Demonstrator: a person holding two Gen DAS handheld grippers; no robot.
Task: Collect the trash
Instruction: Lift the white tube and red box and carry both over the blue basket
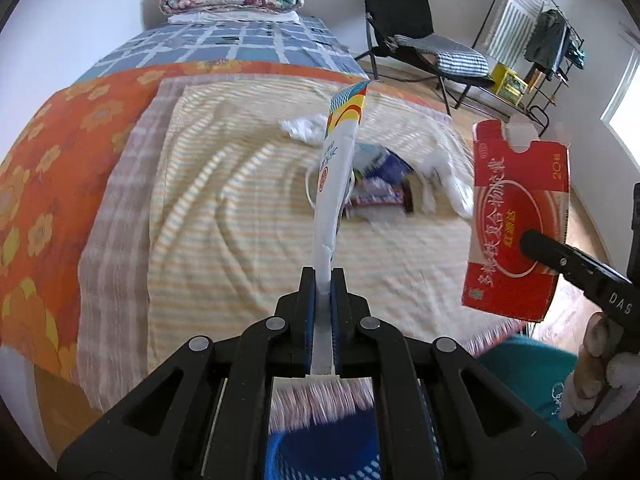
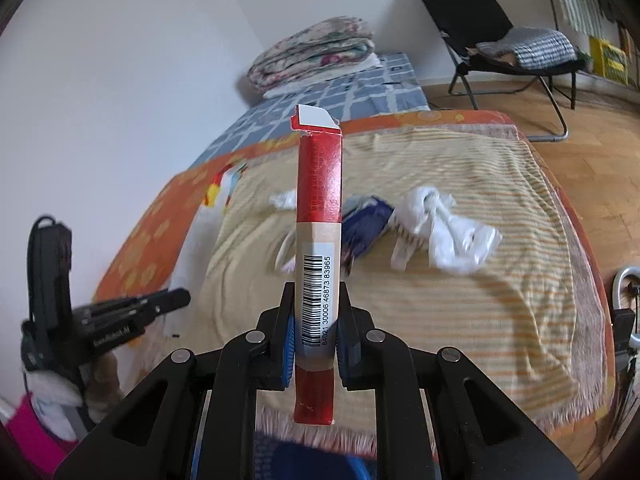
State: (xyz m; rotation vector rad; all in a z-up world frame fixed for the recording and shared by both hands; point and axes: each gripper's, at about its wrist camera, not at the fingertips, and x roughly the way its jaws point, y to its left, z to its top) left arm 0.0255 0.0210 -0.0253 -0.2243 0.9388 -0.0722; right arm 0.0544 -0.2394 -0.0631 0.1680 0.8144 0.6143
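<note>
Trash held over bed (image 1: pixel 248 216) edge: left claw (image 1: pixel 323 280) pinches wrapper (image 1: pixel 336 184), right claw (image 2: pixel 316 320) clamps carton (image 2: pixel 318 216).

The left tongs (image 1: pixel 323 280) pinch the lower end of a flattened white wrapper (image 1: pixel 338 168) with a colourful printed top, held upright over the bed (image 1: pixel 192 208). At right, the right tongs (image 1: pixel 534 242) clamp a flattened red carton (image 1: pixel 516 200) with gold lettering, held above the bed's edge. On the striped yellow blanket (image 1: pixel 224 240) lie crumpled white paper (image 1: pixel 300 128), a dark blue packet (image 1: pixel 388 184) and a white plastic bag (image 1: pixel 448 184). A blue basket (image 1: pixel 320 456) shows beneath the left tongs.
</note>
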